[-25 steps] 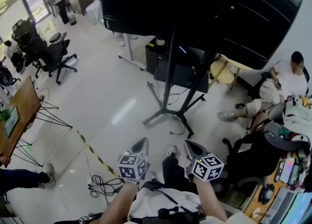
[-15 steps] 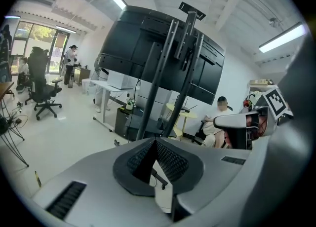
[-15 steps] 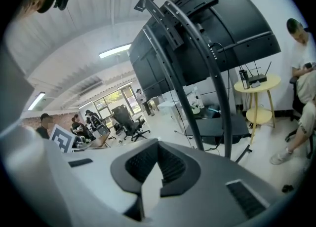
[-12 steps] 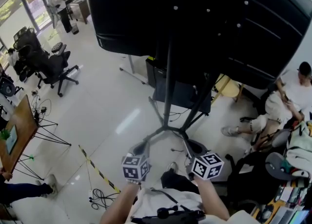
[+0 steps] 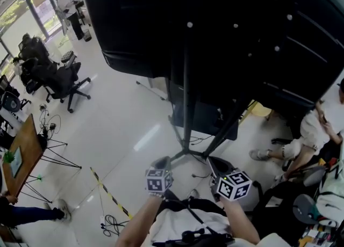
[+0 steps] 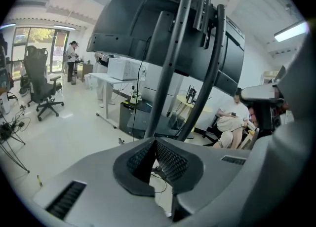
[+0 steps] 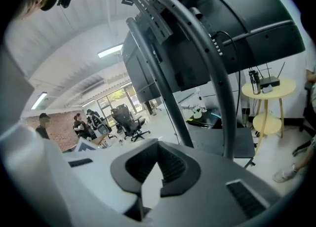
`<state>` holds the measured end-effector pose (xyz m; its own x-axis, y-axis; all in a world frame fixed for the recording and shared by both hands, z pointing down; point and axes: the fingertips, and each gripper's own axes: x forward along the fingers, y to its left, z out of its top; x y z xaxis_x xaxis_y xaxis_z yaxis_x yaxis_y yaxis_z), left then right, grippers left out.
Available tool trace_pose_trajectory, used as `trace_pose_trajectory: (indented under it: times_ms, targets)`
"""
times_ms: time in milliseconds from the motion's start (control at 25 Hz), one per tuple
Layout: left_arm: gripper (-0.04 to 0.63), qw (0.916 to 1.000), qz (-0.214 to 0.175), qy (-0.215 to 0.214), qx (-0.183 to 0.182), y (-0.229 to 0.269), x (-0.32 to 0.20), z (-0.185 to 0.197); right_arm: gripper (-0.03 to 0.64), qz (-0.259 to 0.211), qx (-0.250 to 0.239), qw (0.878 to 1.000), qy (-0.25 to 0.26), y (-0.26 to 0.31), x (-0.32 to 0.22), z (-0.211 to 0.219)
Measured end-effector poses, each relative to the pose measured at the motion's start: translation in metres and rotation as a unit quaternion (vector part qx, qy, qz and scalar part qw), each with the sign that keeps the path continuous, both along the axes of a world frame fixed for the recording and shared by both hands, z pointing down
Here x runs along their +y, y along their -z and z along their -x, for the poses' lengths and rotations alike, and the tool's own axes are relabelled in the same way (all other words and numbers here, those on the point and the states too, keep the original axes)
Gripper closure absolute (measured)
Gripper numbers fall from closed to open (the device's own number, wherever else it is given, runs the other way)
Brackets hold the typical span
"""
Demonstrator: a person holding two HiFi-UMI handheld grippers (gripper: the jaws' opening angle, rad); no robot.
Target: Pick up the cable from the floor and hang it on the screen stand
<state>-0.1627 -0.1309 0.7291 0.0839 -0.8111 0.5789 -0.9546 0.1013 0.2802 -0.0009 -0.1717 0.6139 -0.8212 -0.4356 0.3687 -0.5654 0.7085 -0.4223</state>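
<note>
A big black screen (image 5: 226,31) rides on a dark stand (image 5: 186,95) whose legs spread on the pale floor (image 5: 123,117). A black cable (image 5: 111,222) lies coiled on the floor at the lower left, behind and left of both grippers. My left gripper (image 5: 161,162) is shut and empty, pointing at the stand's foot. My right gripper (image 5: 217,164) is shut and empty beside it. In the left gripper view the shut left gripper (image 6: 154,144) faces the stand's slanted poles (image 6: 165,68). The right gripper (image 7: 158,146) looks up along the stand's curved bars (image 7: 197,53).
Black office chairs (image 5: 63,78) stand at the far left. A wooden table (image 5: 24,149) on wire legs is at the left edge. Yellow-black tape (image 5: 107,193) crosses the floor. A seated person (image 5: 317,128) is at the right, a low black cabinet (image 5: 203,116) behind the stand.
Both grippers have moved forward to the stand's foot. The screen now fills more of the head view, and the coiled cable has slipped toward the bottom left.
</note>
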Motion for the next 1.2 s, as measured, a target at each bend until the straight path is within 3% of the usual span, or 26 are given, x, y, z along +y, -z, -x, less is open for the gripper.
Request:
trace_pose_trajectory:
  times_ms: [400,480,680,880,1200]
  targets:
    - [0.587,0.9976,0.065,0.008,-0.021,-0.098,-0.094,0.049,0.612,0.008,0.019,1.0,-0.011,-0.022,-0.043,0.032]
    - [0.51,0.9962,0.083,0.005,-0.025,-0.114,-0.109,0.057,0.612,0.011,0.021,1.0,-0.016,-0.025,-0.052,0.039]
    - [0.497,0.9933,0.107,-0.023,-0.037,-0.142,-0.144,0.072,0.612,0.016,0.018,0.999,-0.029,-0.03,-0.071,0.055]
    - [0.494,0.9912,0.118,-0.057,-0.015,-0.173,-0.177,0.072,0.611,0.02,0.025,0.999,-0.043,-0.038,-0.086,0.063]
    - [0.492,0.9856,0.138,-0.082,-0.055,-0.211,-0.215,0.088,0.612,0.032,0.03,0.996,-0.078,-0.065,-0.105,0.058]
